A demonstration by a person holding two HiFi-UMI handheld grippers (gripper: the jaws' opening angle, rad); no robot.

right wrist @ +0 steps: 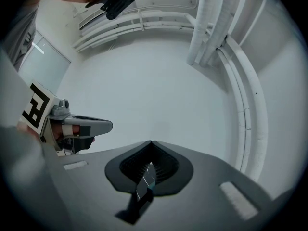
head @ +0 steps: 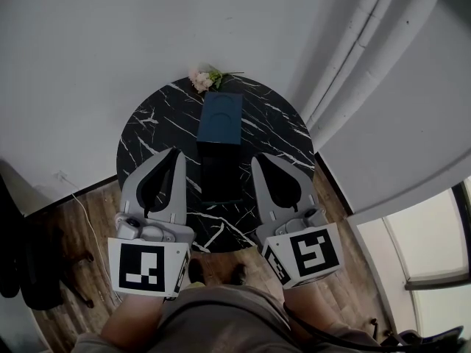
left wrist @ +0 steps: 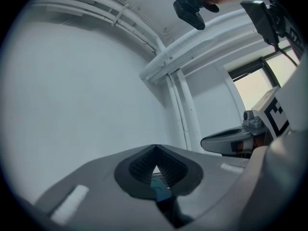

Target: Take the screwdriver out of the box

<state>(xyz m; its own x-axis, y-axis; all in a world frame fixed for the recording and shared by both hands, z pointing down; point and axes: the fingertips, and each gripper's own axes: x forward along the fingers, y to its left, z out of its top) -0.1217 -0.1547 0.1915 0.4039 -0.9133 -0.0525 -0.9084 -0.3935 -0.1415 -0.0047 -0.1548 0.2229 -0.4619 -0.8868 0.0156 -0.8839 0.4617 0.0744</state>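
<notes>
**Head view.** A round black marble desk (head: 147, 123) stands against a white wall. A dark blue box (head: 221, 116) lies along its middle, long side running away from the person. The near half looks darker; whether that is an opened part or only shadow I cannot tell. The screwdriver cannot be made out. A small bunch of pink flowers (head: 204, 79) sits at the desk's far edge, just beyond the box.

The left gripper (head: 178, 151) flanks the box on its left and the right gripper (head: 258, 158) on its right. Both are over the desk, near the box's sides but apart from it. On each, the jaws meet tip to tip. White pipes (head: 368, 57) run down the wall at the right. A thin cable (head: 87, 223) trails over the wooden floor at the left. Shoes (head: 219, 273) show below the desk's near edge.

**Left gripper view.** The jaws are closed at the tips and hold nothing. A blue sliver of the box (left wrist: 159, 189) shows through the gap behind them. The right gripper (left wrist: 231, 141) sits alongside at picture right, with a bright window (left wrist: 255, 88) behind it, which the head view only shows lower down.

**Right gripper view.** The jaws are likewise together and empty, with a dark, teal-edged sliver of the box (right wrist: 147, 182) below the tips. The left gripper (right wrist: 84, 126) is at picture left. The flowers and the full desk top appear only in the head view.
</notes>
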